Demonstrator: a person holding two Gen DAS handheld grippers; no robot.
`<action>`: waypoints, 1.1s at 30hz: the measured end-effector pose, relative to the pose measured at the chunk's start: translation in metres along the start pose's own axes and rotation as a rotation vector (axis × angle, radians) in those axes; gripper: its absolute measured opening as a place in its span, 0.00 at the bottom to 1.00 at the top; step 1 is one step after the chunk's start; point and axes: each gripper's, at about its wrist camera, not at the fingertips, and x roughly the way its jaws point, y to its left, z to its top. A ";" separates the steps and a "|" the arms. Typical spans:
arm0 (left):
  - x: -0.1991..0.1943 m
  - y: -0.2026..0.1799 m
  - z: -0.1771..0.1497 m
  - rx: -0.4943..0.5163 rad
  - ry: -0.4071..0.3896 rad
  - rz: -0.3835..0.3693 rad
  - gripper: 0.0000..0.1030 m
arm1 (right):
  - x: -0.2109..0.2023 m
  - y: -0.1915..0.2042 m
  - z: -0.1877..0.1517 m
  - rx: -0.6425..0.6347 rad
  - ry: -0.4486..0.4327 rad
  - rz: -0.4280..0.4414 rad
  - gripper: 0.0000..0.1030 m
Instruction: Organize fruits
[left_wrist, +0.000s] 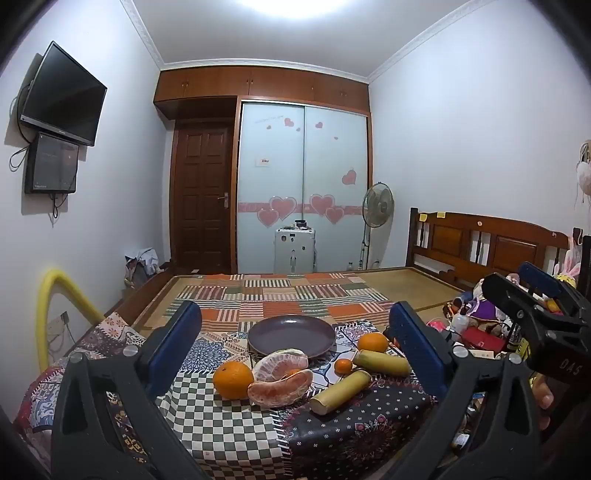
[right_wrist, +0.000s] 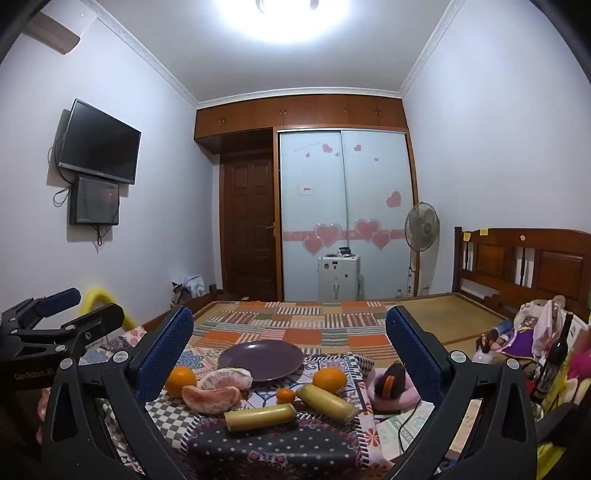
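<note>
Fruit lies ahead of both spread, empty tools: left tool (left_wrist: 293, 349), right tool (right_wrist: 290, 349). Only the right view shows a black bottle (right_wrist: 554, 360). Peeled pomelo segments (left_wrist: 280, 387) flank oranges (left_wrist: 233, 380) before a purple plate (left_wrist: 291, 336) on the patterned tabletop (left_wrist: 229, 432).

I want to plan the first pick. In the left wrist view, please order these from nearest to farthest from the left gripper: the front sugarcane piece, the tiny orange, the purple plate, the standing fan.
1. Front sugarcane piece, lying right of centre.
2. Tiny orange, just behind it.
3. Purple plate, centre, empty.
4. Standing fan, by the far wardrobe.

The left gripper is open.
</note>
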 end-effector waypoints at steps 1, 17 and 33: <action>0.000 0.000 0.000 0.000 0.000 -0.001 1.00 | 0.000 0.000 0.000 0.000 0.000 0.000 1.00; 0.000 -0.002 0.000 0.000 -0.003 0.013 1.00 | -0.002 0.001 0.002 0.004 0.000 0.006 1.00; -0.002 -0.003 0.002 -0.001 -0.007 0.007 1.00 | -0.002 0.003 0.000 0.005 -0.004 0.013 1.00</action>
